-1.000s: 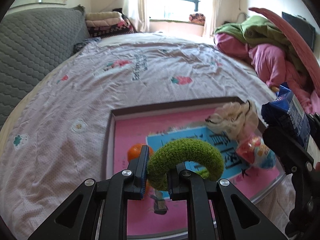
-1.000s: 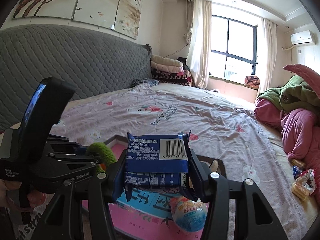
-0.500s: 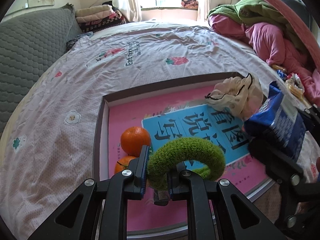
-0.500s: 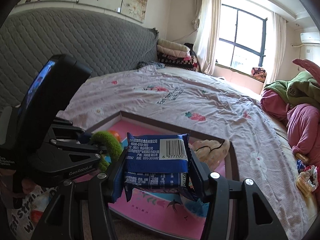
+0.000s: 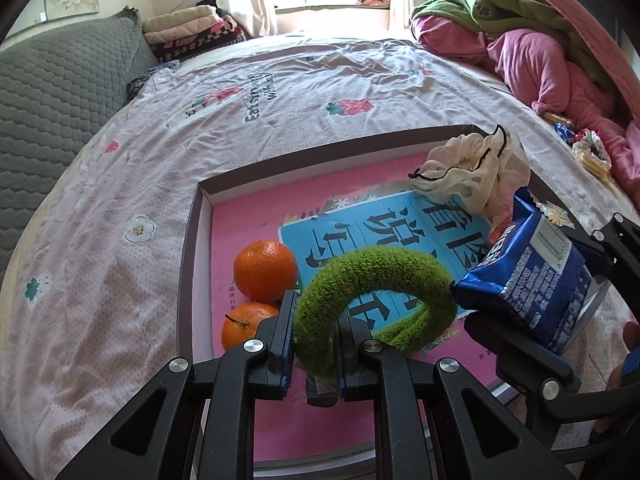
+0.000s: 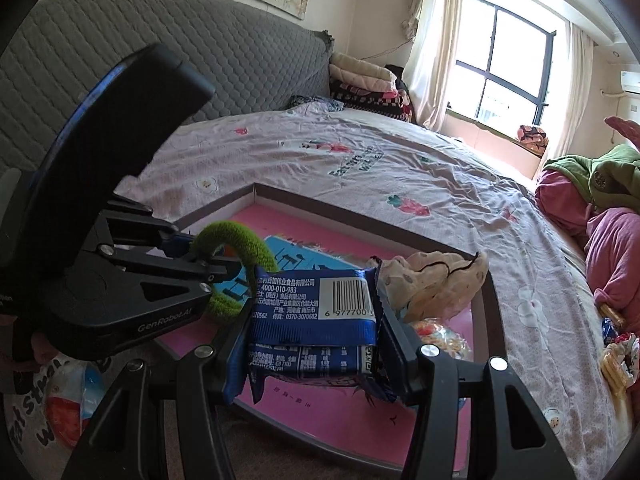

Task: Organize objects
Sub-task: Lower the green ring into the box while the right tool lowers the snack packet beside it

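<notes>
A shallow pink-floored tray [image 5: 196, 248] [image 6: 490, 300] lies on the bed. My left gripper [image 5: 314, 328] [image 6: 218, 258] is shut on a fuzzy green ring [image 5: 376, 280] [image 6: 240, 240] and hangs over the tray's near left part. My right gripper [image 6: 314, 332] is shut on a blue snack packet [image 6: 316, 308] [image 5: 528, 284], held above the tray's near right side. Inside the tray sit two oranges [image 5: 264, 272], a cream spotted cloth pouch [image 5: 472, 176] [image 6: 436, 284] at the far right corner, and a round colourful snack [image 6: 438, 336] partly hidden behind the packet.
The bed sheet [image 5: 280, 92] spreads around the tray. A grey quilted headboard [image 6: 200, 64] runs along the left. Pink and green bedding [image 5: 532, 60] is piled at the right, with small wrapped snacks [image 6: 616, 352] beside it. Folded blankets [image 6: 364, 80] lie under the window.
Both grippers have sunk toward the tray with their loads still held. The packet has come closer to the green ring. The oranges show more fully now.
</notes>
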A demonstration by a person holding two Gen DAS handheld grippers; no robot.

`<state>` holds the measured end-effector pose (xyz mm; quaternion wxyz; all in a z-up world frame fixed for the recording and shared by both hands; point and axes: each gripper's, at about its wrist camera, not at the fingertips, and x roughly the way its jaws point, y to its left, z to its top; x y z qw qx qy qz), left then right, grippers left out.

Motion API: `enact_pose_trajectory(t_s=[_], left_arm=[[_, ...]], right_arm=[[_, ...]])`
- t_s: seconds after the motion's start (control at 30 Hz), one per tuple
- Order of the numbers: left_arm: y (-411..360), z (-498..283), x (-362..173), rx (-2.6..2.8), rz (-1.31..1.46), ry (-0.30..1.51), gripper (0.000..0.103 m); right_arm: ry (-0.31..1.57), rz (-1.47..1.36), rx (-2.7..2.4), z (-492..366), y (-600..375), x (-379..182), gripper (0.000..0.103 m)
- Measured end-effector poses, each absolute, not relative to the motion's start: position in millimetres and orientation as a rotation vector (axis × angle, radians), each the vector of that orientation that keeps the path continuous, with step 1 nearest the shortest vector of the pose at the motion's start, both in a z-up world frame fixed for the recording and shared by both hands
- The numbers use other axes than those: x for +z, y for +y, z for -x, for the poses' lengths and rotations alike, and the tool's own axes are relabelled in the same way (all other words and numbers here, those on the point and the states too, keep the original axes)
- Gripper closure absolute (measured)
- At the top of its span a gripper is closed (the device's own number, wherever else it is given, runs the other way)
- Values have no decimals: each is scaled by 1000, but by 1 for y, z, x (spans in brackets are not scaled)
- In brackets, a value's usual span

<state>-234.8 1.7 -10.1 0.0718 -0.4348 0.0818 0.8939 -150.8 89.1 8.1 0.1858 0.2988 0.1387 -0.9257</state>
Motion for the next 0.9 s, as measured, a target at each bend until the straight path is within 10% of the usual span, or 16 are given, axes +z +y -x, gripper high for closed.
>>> enact_pose_trajectory(t_s=[0.9], left_arm=[[-1, 235, -22, 2502, 1471, 75, 87]], right_arm=[[315, -1069, -2536, 171, 101, -11, 47]])
